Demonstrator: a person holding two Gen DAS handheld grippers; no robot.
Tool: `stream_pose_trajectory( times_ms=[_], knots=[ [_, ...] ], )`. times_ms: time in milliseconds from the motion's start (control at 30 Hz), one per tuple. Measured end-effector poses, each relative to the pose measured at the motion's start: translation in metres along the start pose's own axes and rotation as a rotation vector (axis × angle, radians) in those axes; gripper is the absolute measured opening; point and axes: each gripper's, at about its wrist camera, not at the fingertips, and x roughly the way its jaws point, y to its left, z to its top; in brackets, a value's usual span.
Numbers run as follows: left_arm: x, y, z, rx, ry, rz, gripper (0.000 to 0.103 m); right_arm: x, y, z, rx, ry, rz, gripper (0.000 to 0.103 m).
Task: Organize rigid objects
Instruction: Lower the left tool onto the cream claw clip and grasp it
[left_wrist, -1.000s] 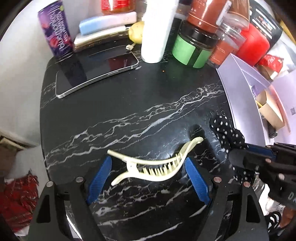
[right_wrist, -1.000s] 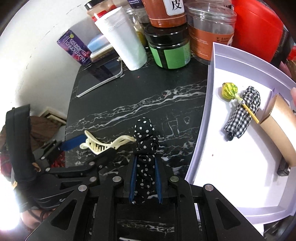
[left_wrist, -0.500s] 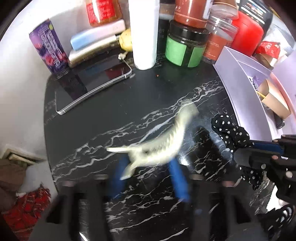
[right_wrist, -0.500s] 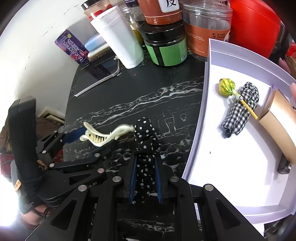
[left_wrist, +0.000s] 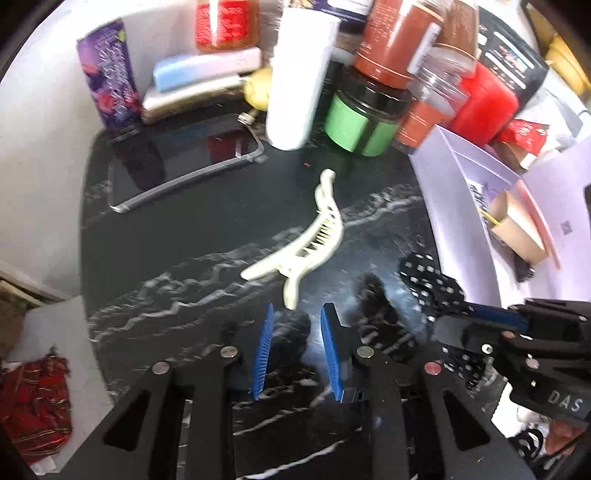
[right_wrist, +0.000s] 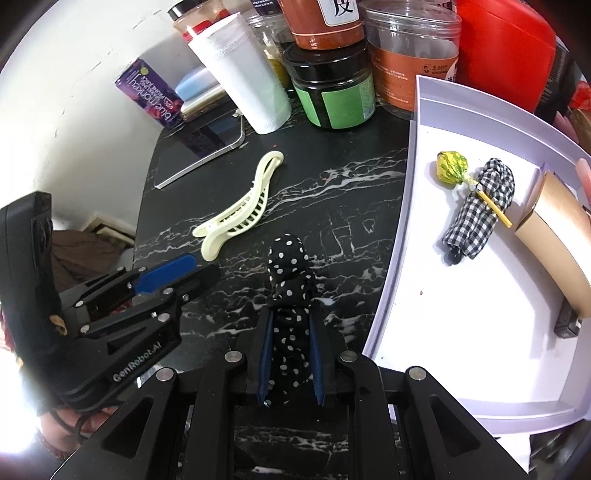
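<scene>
Clip (left_wrist: 306, 236) now diagonal, handles nearward.

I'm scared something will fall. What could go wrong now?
The cream hair clip lies loose ahead of the left gripper, near the tablet; a clumsy grab might push it farther. The right gripper holds the polka-dot bundle; swinging toward the white tray could bump the jars.

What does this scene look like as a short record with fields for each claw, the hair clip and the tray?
left claw: narrowly open, holding nothing, just behind the clip
right claw: shut on polka-dot fabric item
cream hair clip: lying free on black marble table
white tray: holds lollipop, checkered fabric item, brown box
</scene>
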Motion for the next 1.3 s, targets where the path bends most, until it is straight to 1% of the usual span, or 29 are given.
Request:
stream_pose_trajectory(
  times_ms=[33,100,133,167,200,233,500,600,700,733,800,833,900,967,1000,1033,1067,1200,1300],
  knots=[
    [-0.003,0.000,0.002,0.008,-0.026,0.015,0.031,-0.002,-0.001,-0.001,0.000,-0.002,0.002,0.018],
    [-0.010,0.000,0.006,0.017,-0.060,0.027,0.057,-0.003,-0.001,0.000,0.000,-0.005,0.005,0.018],
    [-0.012,0.001,0.009,0.021,-0.071,0.030,0.093,-0.003,-0.001,0.000,0.000,-0.007,0.006,0.018],
    [-0.014,0.001,0.012,0.023,-0.086,0.036,0.103,-0.004,-0.002,0.000,0.000,-0.008,0.007,0.018],
    [-0.017,0.001,0.014,0.031,-0.108,0.040,0.103,-0.004,-0.001,0.001,0.000,-0.010,0.007,0.018],
    [-0.017,0.001,0.017,0.039,-0.109,0.044,0.103,-0.005,-0.002,0.002,-0.001,-0.012,0.009,0.018],
    [0.019,-0.006,0.036,0.089,-0.041,0.023,0.103,-0.007,-0.004,0.007,0.001,-0.025,-0.001,0.018],
    [0.027,-0.006,0.040,0.082,-0.039,0.006,0.103,-0.006,-0.006,0.007,0.005,-0.022,-0.008,0.018],
    [0.033,-0.008,0.043,0.098,-0.043,0.026,0.103,-0.005,-0.007,0.007,0.008,-0.022,-0.013,0.018],
    [0.036,-0.009,0.044,0.107,-0.037,0.026,0.102,-0.005,-0.008,0.007,0.010,-0.022,-0.013,0.018],
    [0.041,-0.010,0.044,0.122,-0.021,0.016,0.092,-0.005,-0.009,0.007,0.010,-0.022,-0.014,0.018],
    [0.043,-0.010,0.043,0.125,-0.009,0.013,0.078,-0.004,-0.009,0.007,0.010,-0.021,-0.015,0.018],
    [0.044,-0.012,0.041,0.147,-0.024,0.036,0.065,-0.004,-0.010,0.008,0.010,-0.019,-0.012,0.018],
    [0.042,-0.014,0.039,0.169,-0.036,0.042,0.046,-0.004,-0.011,0.007,0.007,-0.018,-0.016,0.018],
    [0.041,-0.014,0.039,0.176,-0.038,0.042,0.039,-0.004,-0.010,0.008,0.006,-0.017,-0.017,0.018],
    [0.040,-0.014,0.038,0.180,-0.038,0.045,0.026,-0.004,-0.010,0.008,0.006,-0.017,-0.016,0.018],
    [0.039,-0.015,0.037,0.184,-0.038,0.046,0.021,-0.003,-0.009,0.008,0.008,-0.016,-0.014,0.018],
    [0.036,-0.015,0.030,0.183,-0.022,0.036,0.021,-0.002,-0.008,0.008,0.010,-0.012,-0.013,0.018],
    [0.030,-0.012,0.024,0.161,-0.005,0.020,0.021,-0.002,-0.006,0.006,0.013,-0.008,-0.011,0.018]
  ],
)
